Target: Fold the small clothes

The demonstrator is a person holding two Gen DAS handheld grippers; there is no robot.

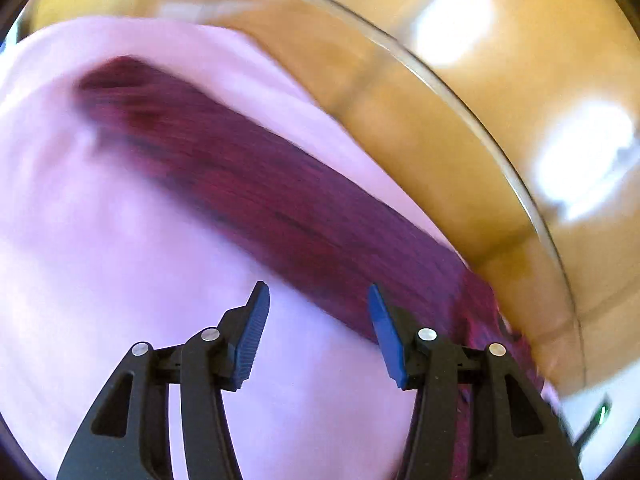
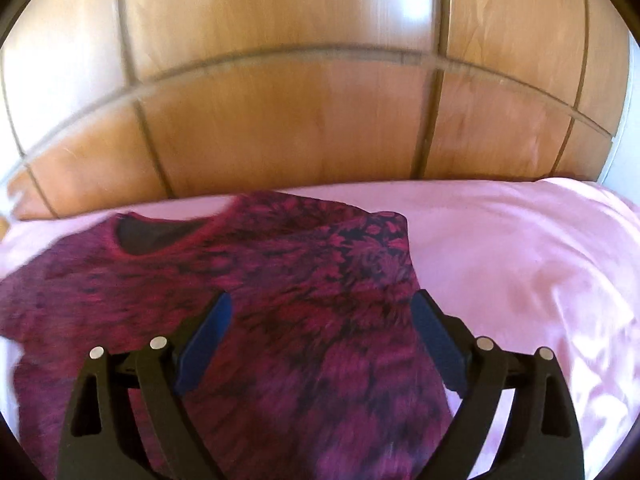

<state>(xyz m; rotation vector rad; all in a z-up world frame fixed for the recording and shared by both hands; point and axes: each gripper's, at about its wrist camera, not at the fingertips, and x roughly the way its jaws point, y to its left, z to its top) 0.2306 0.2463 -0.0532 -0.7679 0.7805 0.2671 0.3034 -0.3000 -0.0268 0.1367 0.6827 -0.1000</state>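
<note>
A magenta and dark patterned top (image 2: 280,312) lies flat on a pink sheet (image 2: 520,264), its dark neckline at the upper left and its right side folded in to a straight edge. My right gripper (image 2: 322,308) hovers over the garment's middle, jaws wide open, nothing between its blue pads. In the left wrist view the same top (image 1: 256,184) shows as a blurred dark-red band across the pink sheet (image 1: 100,240). My left gripper (image 1: 318,300) stands open above the sheet just short of that band, holding nothing.
A wooden headboard or panelled wall (image 2: 304,120) rises right behind the sheet's far edge. In the left wrist view the same wood (image 1: 460,160) curves along the right, with bright window reflections. Bare pink sheet lies to the right of the garment.
</note>
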